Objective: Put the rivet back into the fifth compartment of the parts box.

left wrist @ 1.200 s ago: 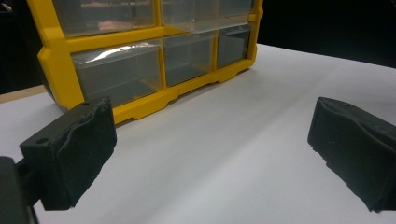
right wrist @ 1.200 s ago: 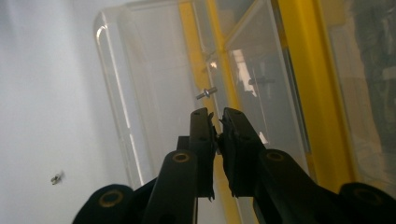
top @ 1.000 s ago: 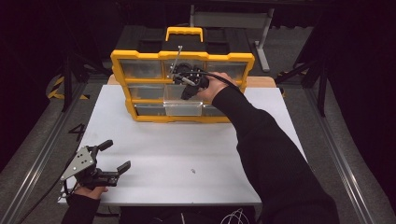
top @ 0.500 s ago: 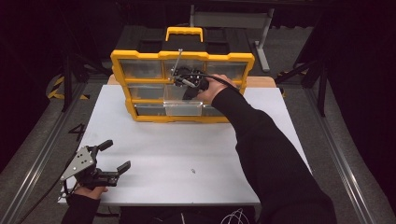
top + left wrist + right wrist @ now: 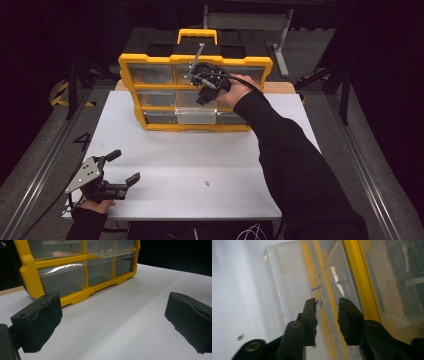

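A yellow organizer (image 5: 132, 90) with clear drawers stands at the far side of the white table (image 5: 200, 150). Its lower middle drawer (image 5: 196, 116) is pulled out. My right gripper (image 5: 202, 98) hangs over that drawer and points down into it. Its jaws have just been opening and stand slightly apart with nothing pressed between them (image 5: 327, 302). Two small screws (image 5: 316, 287) lie in the drawer (image 5: 287, 290), one of them just beside a jaw tip. My left gripper (image 5: 125, 166) rests open near the front left corner, with bare table between its pads (image 5: 112, 315).
One loose screw (image 5: 206, 183) lies on the table toward the front middle, and it also appears as a loose screw (image 5: 240, 337) in the right gripper view. The organizer's carry handle (image 5: 197, 34) sticks up at the back. A black frame and floor rails surround the table.
The right hand has lifted a little above the pulled-out drawer. The left gripper has stayed where it was.
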`<state>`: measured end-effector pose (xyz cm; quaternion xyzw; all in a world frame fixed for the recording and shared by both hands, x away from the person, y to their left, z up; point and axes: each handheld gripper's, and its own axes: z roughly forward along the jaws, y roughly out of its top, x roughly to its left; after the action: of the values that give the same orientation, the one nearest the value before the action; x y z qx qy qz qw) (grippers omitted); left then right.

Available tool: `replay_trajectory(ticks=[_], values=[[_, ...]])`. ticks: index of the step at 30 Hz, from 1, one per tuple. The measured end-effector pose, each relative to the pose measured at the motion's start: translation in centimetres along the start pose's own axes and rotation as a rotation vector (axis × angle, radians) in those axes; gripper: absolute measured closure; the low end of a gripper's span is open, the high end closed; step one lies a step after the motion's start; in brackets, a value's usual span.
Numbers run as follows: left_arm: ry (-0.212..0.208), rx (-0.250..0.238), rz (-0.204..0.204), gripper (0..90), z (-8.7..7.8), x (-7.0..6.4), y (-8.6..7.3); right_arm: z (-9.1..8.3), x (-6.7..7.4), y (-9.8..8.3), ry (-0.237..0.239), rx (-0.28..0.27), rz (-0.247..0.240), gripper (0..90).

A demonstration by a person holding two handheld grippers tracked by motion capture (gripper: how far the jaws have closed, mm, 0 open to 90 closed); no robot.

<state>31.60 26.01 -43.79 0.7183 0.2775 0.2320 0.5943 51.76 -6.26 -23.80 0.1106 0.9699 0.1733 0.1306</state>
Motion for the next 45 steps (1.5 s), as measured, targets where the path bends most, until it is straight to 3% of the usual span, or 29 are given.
replay_trajectory(ticks=[7, 12, 20, 28, 45], values=[[0.0, 0.003, 0.0, 2.1, 0.0, 0.0, 0.0, -2.9, 1.7, -1.1, -0.011, -0.057, 0.0, 45.1], [0.0, 0.004, 0.002, 2.1, 0.1, 0.0, 0.0, -3.5, 3.8, -1.8, 0.002, -0.052, -0.041, 29.3], [-0.001, 0.008, 0.0, 2.1, 0.1, 0.0, 0.0, -3.6, 7.1, -3.0, 0.023, -0.065, -0.105, 23.6], [0.005, 0.003, -0.004, 2.0, 0.0, 0.0, 0.0, -2.1, 9.4, -3.8, 0.042, -0.061, -0.152, 21.6], [0.014, -0.001, -0.004, 2.0, -0.4, -0.1, -0.1, 4.3, 12.6, -5.9, 0.115, 0.008, -0.199, 21.0]])
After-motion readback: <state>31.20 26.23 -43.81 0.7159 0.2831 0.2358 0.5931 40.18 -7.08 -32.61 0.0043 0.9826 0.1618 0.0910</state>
